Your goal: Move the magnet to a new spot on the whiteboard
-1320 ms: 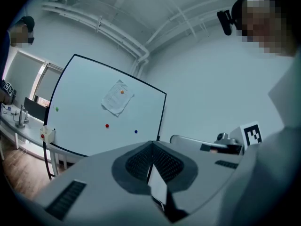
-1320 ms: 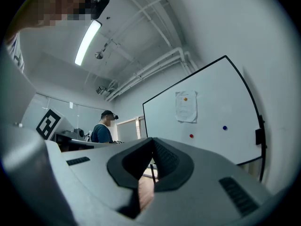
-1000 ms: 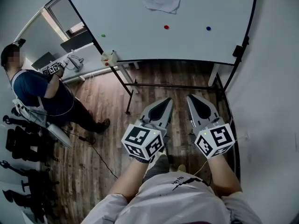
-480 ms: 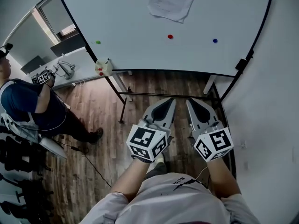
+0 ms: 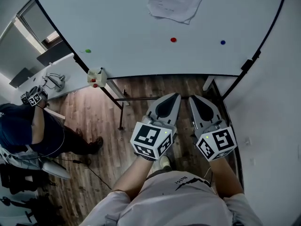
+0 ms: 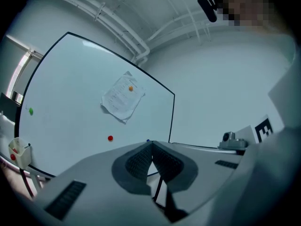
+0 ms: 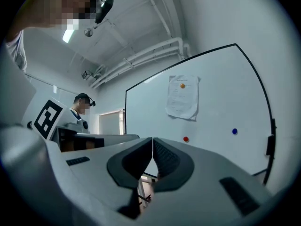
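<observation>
The whiteboard (image 5: 141, 36) stands ahead on a black frame. It carries a red magnet (image 5: 173, 39), a blue magnet (image 5: 222, 42) to its right and a green magnet (image 5: 88, 51) far left. A sheet of paper (image 5: 176, 1) hangs above the red one, pinned by an orange magnet (image 7: 182, 85). My left gripper (image 5: 176, 95) and right gripper (image 5: 192, 98) point level at the board, side by side and well short of it. Both are shut with nothing between the jaws, as the left gripper view (image 6: 151, 144) and the right gripper view (image 7: 153, 139) show.
A small box (image 5: 96, 76) with red bits hangs at the board's lower left corner. The stand's black legs (image 5: 120, 112) cross the wood floor below. A person (image 5: 28, 126) stands at a white desk (image 5: 61, 76) to the left. A white wall (image 5: 273, 126) runs close on the right.
Both grippers have moved toward the whiteboard, which now looms larger. The person on the left has slid toward the frame's lower left edge. The jaws stay shut.
</observation>
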Motion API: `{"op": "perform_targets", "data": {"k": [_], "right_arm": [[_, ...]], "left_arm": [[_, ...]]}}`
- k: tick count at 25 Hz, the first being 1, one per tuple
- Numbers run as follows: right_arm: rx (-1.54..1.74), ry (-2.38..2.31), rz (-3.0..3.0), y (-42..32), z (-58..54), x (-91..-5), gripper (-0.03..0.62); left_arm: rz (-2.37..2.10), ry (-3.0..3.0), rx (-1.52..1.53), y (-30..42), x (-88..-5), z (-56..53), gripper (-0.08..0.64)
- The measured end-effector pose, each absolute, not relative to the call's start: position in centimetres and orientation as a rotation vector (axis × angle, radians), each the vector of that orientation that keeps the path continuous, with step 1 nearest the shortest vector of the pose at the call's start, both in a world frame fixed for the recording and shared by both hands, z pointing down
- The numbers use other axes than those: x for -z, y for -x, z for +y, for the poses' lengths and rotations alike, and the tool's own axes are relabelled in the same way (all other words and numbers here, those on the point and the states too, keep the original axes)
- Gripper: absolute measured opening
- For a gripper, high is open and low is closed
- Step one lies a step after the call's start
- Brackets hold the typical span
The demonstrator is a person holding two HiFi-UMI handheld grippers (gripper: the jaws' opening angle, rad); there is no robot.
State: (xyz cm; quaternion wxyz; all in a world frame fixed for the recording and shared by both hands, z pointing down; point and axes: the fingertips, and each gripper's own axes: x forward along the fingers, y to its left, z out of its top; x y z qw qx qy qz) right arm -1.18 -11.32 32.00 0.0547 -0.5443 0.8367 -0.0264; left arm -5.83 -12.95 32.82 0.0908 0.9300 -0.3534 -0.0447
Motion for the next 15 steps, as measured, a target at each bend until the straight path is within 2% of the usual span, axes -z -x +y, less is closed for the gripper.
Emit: {"op": "perform_targets", "data": {"k": [8, 15], "right_arm": [[0.105, 1.719, 2.499, 0.5, -15.7, -33.0, 0.015], [0.127, 1.743, 2.467, -3.1, -19.4, -34.0, 0.015]], "left_arm": [[-0.98, -2.781, 0.129, 4.7, -33.4, -17.4, 0.011], [-0.927, -2.761, 0.135, 1.0, -34.1, -20.7, 0.011]]}}
